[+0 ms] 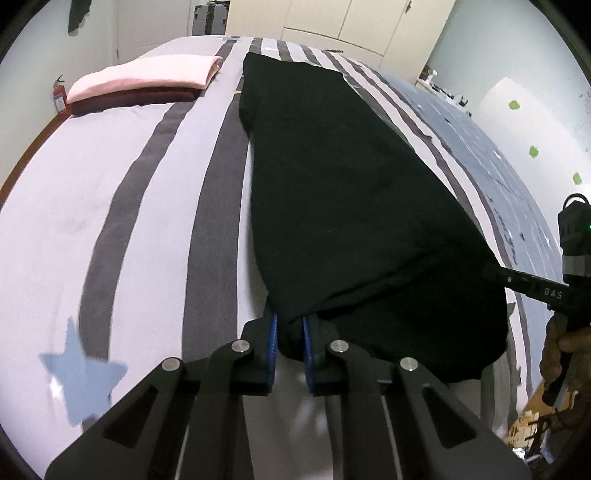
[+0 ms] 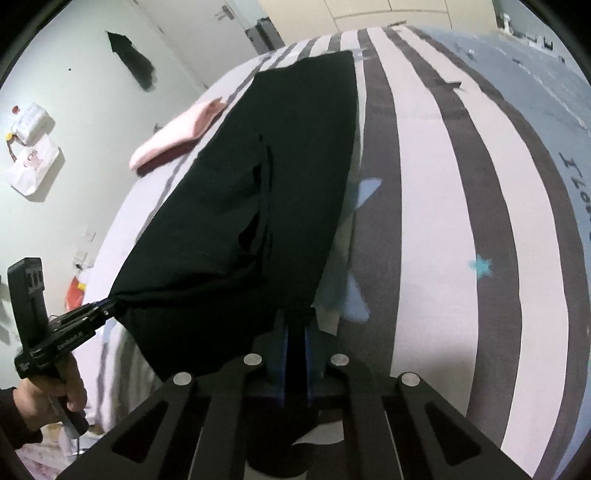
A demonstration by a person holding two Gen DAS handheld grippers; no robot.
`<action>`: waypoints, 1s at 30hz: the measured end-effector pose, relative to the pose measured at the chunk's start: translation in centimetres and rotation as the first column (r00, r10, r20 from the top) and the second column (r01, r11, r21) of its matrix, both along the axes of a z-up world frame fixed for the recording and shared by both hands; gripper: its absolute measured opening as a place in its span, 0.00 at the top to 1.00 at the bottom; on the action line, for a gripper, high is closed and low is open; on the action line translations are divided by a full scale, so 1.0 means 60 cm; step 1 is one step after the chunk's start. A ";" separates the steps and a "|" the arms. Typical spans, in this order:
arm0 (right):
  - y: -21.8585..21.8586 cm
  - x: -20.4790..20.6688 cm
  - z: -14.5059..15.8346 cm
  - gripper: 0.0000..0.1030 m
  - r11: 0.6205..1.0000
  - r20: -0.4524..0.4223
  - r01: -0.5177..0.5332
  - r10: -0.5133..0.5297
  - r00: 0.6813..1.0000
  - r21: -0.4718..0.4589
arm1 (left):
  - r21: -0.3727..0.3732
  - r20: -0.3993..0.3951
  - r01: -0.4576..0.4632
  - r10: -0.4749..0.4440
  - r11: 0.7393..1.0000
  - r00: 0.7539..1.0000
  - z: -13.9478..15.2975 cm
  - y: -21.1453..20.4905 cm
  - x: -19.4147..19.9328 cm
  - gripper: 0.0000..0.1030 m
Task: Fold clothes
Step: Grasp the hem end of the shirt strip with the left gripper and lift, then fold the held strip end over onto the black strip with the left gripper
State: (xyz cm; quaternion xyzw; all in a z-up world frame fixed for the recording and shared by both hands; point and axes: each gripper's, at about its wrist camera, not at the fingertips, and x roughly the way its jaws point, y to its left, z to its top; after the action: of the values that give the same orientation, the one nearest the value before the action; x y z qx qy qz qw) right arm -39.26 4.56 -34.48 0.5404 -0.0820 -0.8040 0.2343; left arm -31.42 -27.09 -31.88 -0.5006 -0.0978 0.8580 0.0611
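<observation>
Bed (image 1: 122, 155) with grey-and-white striped cover, pale blue stars (image 1: 83, 373) printed on it; white walls, cupboard doors behind. Black garment (image 1: 351, 206) lies lengthwise along bed, near edge lifted. Folded pink cloth (image 1: 147, 75) on dark red one at far left. Left gripper (image 1: 290, 334): jaws pinched on garment's near left corner. Right gripper (image 2: 295, 332): clamped on near right corner; its side reads "DAS".

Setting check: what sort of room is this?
Most likely a bedroom: a bed with a striped cover, folded clothes stacked on it, and pale wardrobe doors at the far wall.
</observation>
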 end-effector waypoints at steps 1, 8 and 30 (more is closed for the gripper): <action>0.001 0.015 0.002 0.94 1.000 0.016 -0.015 0.015 1.000 0.009 | 0.003 0.024 -0.001 0.001 1.000 1.000 0.003 -0.003 0.017 0.91; 0.016 0.131 0.012 0.95 0.996 0.172 -0.088 0.087 0.981 -0.002 | 0.025 0.198 -0.016 0.010 1.000 0.980 0.007 -0.003 0.142 0.91; -0.035 -0.182 0.158 0.95 0.997 -0.106 0.050 -0.056 0.993 -0.055 | 0.024 -0.173 -0.069 0.073 0.997 0.982 0.140 -0.094 -0.257 0.91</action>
State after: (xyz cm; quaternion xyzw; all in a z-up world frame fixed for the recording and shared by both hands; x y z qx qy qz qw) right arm -50.18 2.49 -24.98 0.4874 -0.1045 -0.8355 0.2312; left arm -46.86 -32.73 -23.48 -0.4195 -0.1175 0.8991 0.0432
